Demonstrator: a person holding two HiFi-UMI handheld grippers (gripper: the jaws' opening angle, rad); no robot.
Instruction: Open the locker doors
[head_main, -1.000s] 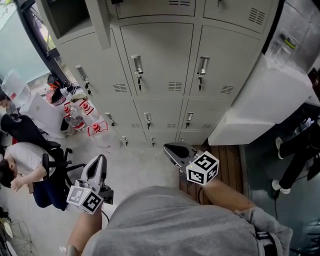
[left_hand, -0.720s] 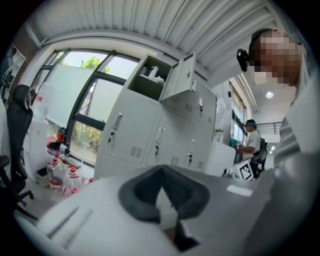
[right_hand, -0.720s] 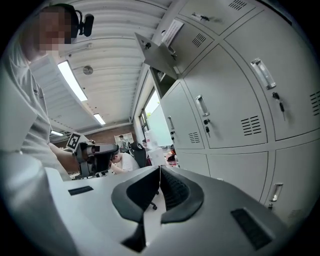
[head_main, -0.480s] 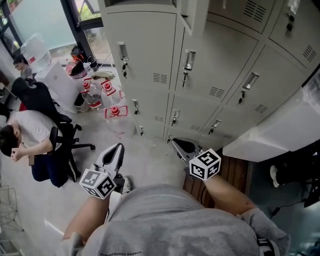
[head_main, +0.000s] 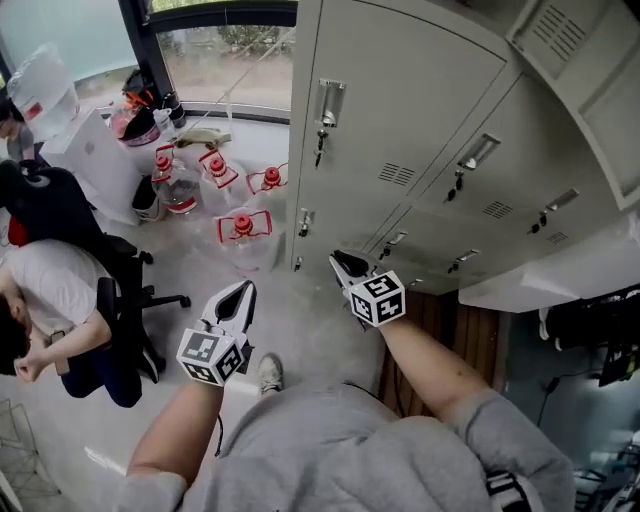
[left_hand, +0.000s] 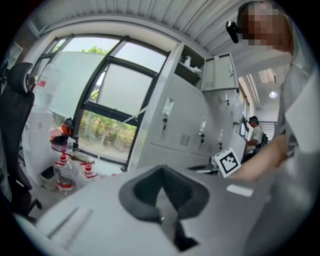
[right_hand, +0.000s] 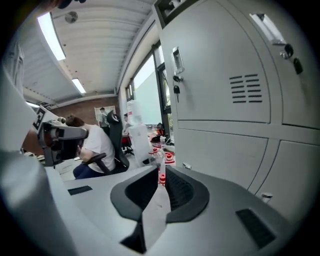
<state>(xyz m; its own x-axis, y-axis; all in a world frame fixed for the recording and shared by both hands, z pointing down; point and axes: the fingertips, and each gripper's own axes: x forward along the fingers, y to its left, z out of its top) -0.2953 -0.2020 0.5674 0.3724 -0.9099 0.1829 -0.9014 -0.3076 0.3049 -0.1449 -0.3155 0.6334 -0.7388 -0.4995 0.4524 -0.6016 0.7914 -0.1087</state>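
Note:
The grey lockers (head_main: 430, 120) fill the upper right of the head view, their doors closed. The nearest door carries a metal handle (head_main: 328, 103) with a key (head_main: 319, 145) hanging under it; the right gripper view shows the same handle (right_hand: 176, 60) above louvre slots (right_hand: 245, 89). My right gripper (head_main: 338, 261) is shut and empty, held low in front of the bottom row, clear of every door. In its own view the right gripper (right_hand: 162, 173) points along the locker fronts. My left gripper (head_main: 243, 291) is also shut and empty, over the floor to the left. From its own view, the left gripper (left_hand: 161, 170) faces the lockers.
Several water bottles with red caps (head_main: 238, 228) stand on the floor by the window, left of the lockers. A person sits in an office chair (head_main: 110, 300) at the far left. A wooden floor strip (head_main: 440, 335) and a white box (head_main: 560, 275) lie at the right.
The head view has swung, so the lockers now sit at the upper right. Both grippers have risen slightly toward the lockers and stayed shut.

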